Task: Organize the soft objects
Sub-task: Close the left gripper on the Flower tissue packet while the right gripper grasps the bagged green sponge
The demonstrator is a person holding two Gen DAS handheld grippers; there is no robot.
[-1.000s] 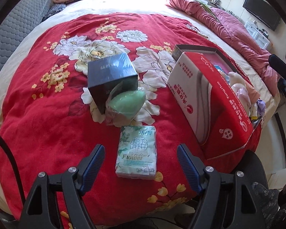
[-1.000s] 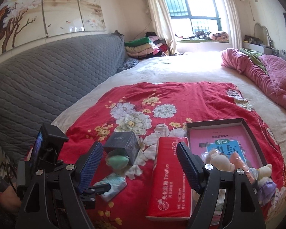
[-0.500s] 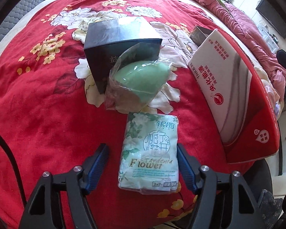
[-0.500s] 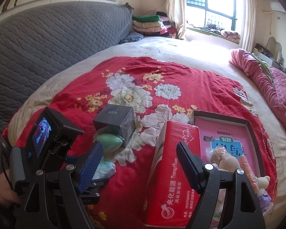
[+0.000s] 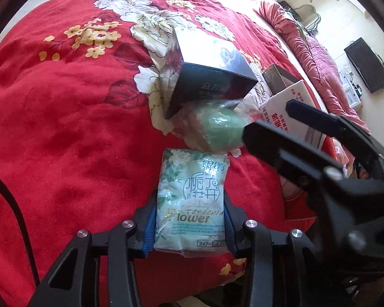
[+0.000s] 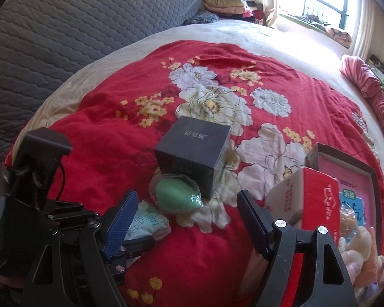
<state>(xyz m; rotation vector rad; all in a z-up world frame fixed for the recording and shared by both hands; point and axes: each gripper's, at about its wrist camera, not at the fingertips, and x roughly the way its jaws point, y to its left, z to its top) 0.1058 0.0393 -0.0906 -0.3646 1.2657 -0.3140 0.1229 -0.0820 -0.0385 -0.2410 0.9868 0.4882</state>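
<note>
The left gripper has just been closing its fingers around the near end of the tissue pack, and in the left wrist view both blue pads lie against the pack's long sides, so it is grasped, or very nearly so; the pack rests flat on the red quilt near the bed's near edge, lengthwise along the fingers, which suits a sideways pinch on something this soft. Just beyond it sits the green sponge in its clear wrapper, touching the near face of the dark box, which probably stops it rolling. The right gripper hovers with its fingers spread wide and nothing between them, aimed toward the sponge, likely its next pick. To the right stands the red carton, and behind it an open tray holding plush toys, by the look of it the place where soft things are collected. From the left camera the right gripper's black frame covers the right end of the sponge and most of the carton and tray. From the right camera the tissue pack is half hidden behind the left finger, the left gripper's grip cannot be checked, and the toys are cut off at the picture's edge.
</note>
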